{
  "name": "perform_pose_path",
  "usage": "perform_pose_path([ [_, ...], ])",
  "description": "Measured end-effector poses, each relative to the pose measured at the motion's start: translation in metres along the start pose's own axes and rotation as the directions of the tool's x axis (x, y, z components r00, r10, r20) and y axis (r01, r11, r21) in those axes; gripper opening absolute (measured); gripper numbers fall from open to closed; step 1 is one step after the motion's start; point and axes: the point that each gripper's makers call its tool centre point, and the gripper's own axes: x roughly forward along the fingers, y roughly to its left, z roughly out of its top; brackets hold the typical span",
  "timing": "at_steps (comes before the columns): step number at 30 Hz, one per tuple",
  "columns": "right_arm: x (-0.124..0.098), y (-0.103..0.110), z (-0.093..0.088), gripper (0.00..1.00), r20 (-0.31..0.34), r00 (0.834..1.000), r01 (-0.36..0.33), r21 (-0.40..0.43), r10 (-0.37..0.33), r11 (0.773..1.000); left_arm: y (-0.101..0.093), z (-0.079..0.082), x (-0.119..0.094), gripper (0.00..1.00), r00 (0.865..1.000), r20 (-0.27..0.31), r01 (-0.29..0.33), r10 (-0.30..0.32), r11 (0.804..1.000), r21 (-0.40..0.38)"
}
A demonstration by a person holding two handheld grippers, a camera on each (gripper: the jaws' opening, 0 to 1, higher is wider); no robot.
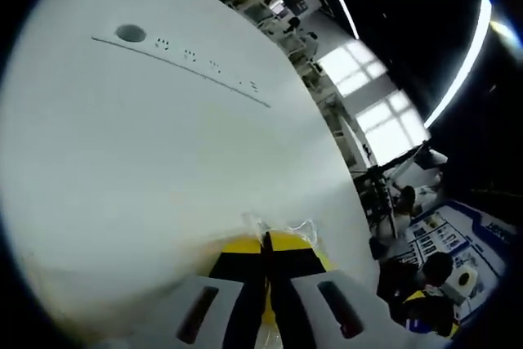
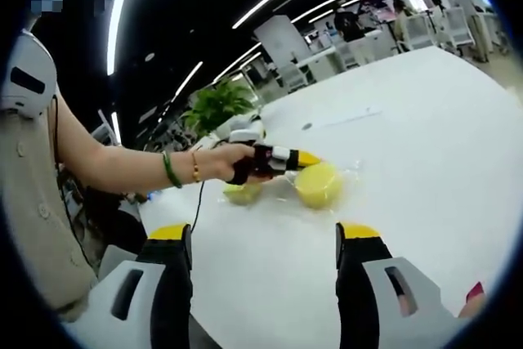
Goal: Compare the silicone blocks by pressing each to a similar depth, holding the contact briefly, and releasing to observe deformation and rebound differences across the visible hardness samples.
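Left gripper point(image 1: 265, 243): jaws closed together, yellow tips pressed down on a yellow block point(image 1: 282, 244) in clear wrapping on the white table point(image 1: 163, 169). Right gripper point(image 2: 263, 239): jaws wide apart, holding nothing, raised above the near table. In its view the left gripper point(image 2: 304, 159) meets the far block point(image 2: 319, 184); a second block point(image 2: 243, 194) lies just left.

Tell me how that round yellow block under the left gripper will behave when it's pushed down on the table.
The yellow block looks rounded and domed, so it will probably squash and spring back rather than stay stiff. Its clear wrapper may let the left gripper slip. On the smooth white table it could slide sideways.
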Motion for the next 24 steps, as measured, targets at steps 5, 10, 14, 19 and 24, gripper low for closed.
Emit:
perform_pose_path([
  [5, -0.003, 0.004, 0.002, 0.66, 0.006, 1.0, -0.003, -0.009, 0.003, 1.0, -0.012, 0.001, -0.009, 0.0, 0.999, 0.022, 0.026, -0.026, 1.0, 0.012],
  [10, -0.007, 0.008, 0.006, 0.66, 0.014, 1.0, -0.001, -0.02, 0.001, 1.0, -0.023, -0.001, -0.023, 0.0, 0.999, 0.034, 0.039, -0.039, 0.999, -0.007],
  [14, -0.008, 0.013, 0.008, 0.66, 0.017, 1.0, -0.005, -0.033, 0.005, 0.999, -0.031, -0.003, -0.039, 0.0, 0.998, 0.049, 0.041, -0.042, 0.999, 0.02],
  [19, -0.009, 0.021, 0.012, 0.66, 0.019, 1.0, -0.015, -0.052, 0.016, 0.999, -0.038, -0.006, -0.057, 0.0, 0.996, 0.073, 0.046, -0.048, 0.998, 0.034],
  [24, -0.013, 0.031, 0.014, 0.66, 0.02, 0.999, -0.025, -0.077, 0.027, 0.997, -0.05, -0.011, -0.075, 0.0, 0.993, 0.092, 0.065, -0.07, 0.997, 0.051],
])
